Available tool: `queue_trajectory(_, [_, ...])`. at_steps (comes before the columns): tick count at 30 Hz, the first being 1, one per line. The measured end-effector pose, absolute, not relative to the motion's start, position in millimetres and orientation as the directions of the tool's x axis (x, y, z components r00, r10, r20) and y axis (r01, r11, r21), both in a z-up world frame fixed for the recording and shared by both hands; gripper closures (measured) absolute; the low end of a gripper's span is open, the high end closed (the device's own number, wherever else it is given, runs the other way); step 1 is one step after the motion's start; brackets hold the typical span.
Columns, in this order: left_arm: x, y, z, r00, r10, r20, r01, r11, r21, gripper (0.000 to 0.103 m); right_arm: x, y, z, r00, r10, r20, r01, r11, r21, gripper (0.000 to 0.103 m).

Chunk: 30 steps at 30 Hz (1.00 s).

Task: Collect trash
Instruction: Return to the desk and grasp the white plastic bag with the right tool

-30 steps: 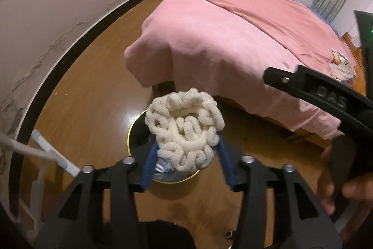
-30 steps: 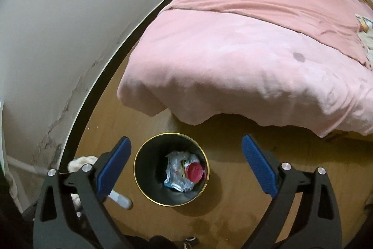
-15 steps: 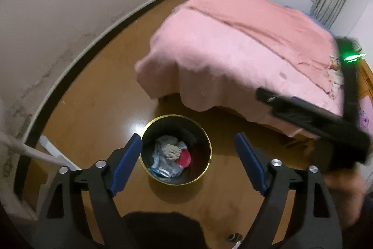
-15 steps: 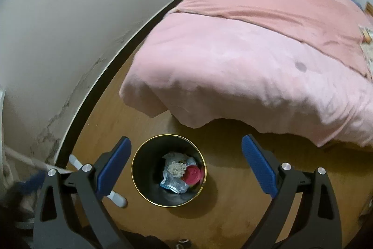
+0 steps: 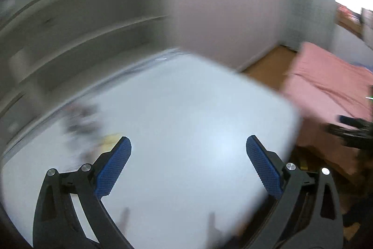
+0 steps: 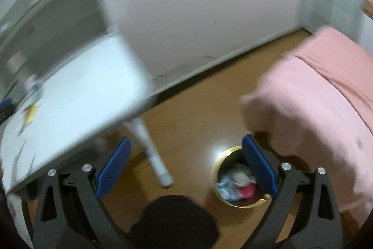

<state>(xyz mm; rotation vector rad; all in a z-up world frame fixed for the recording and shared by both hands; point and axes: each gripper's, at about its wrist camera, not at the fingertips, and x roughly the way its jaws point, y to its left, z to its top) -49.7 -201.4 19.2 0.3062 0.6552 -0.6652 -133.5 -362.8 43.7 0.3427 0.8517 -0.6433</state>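
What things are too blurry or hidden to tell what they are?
- Left wrist view: small things on the white table, a yellowish bit and dark smears, lost to motion blur.
- Right wrist view: trash bin partly hidden by the right gripper finger; the trash inside is blurred.

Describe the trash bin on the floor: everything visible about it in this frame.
The trash bin is a round, dark container with a shiny gold rim, standing upright on the wooden floor near the foot of the pink bed. It holds crumpled pale wrappers, a beige wad and something red. The right gripper, open, hovers above; one finger overlaps its rim.
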Motion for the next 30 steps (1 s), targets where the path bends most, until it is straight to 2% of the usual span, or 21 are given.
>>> queue_trajectory(4, [-10.0,-117.1,14.0,0.652,-0.341,-0.677,0.506,0.861,0.053,0.007,-65.5,-296.5,48.5,0.567,-0.255,-0.783,0.483,0.873,0.065,0.011])
queue_trajectory(9, [0.5,-58.8,5.0,0.648,-0.317,-0.693,0.443,0.896,0.005,0.007,42.7,-218.5,47.8,0.606,-0.058,-0.794,0.246,0.962,0.118,0.017])
queue_trajectory(10, [0.0,-51.6,2.8,0.641,-0.318,-0.699,0.438,0.899,-0.008,0.007,57.5,-209.0,47.5,0.605,-0.043,-0.795,0.214,0.970,0.111,0.021])
queue_trajectory(12, [-0.9,-37.3,-3.2,0.626,-0.332,-0.706,0.427,0.903,-0.046,0.007,102.5,-183.8,46.1,0.599,-0.011,-0.801,0.133,0.987,0.087,0.024])
queue_trajectory(18, [-8.7,-8.8,-17.1,0.601,-0.345,-0.721,0.412,0.906,-0.090,0.007,199.8,-144.1,43.2,0.583,0.001,-0.813,0.025,0.999,0.020,0.024])
queue_trajectory(23, [0.4,-1.2,-21.2,0.601,-0.340,-0.724,0.408,0.909,-0.089,0.007,251.2,-144.8,27.7,0.564,-0.039,-0.825,0.036,0.999,-0.023,0.025])
queue_trajectory(24, [5.3,-1.1,-20.4,0.602,-0.338,-0.723,0.406,0.910,-0.088,0.007,261.4,-145.6,24.2,0.556,-0.040,-0.830,0.039,0.999,-0.022,0.030])
queue_trajectory(26, [13.9,-4.0,-17.8,0.605,-0.335,-0.723,0.408,0.909,-0.079,0.007,269.0,-147.0,19.6,0.542,-0.037,-0.840,0.042,0.999,-0.016,0.045])
queue_trajectory(27, [19.6,-7.1,-17.2,0.606,-0.335,-0.722,0.412,0.908,-0.076,0.007,273.1,-146.6,16.6,0.528,-0.029,-0.849,0.037,0.999,-0.012,0.070])
queue_trajectory(28, [25.1,-8.5,-16.9,0.603,-0.337,-0.723,0.416,0.906,-0.075,0.007,277.7,-145.6,15.7,0.521,-0.025,-0.853,0.031,0.999,-0.010,0.083])
queue_trajectory(30, [37.8,-14.8,-14.6,0.596,-0.344,-0.725,0.425,0.902,-0.078,0.007,271.1,-147.9,26.3,0.561,-0.015,-0.827,0.040,0.999,0.009,0.090])
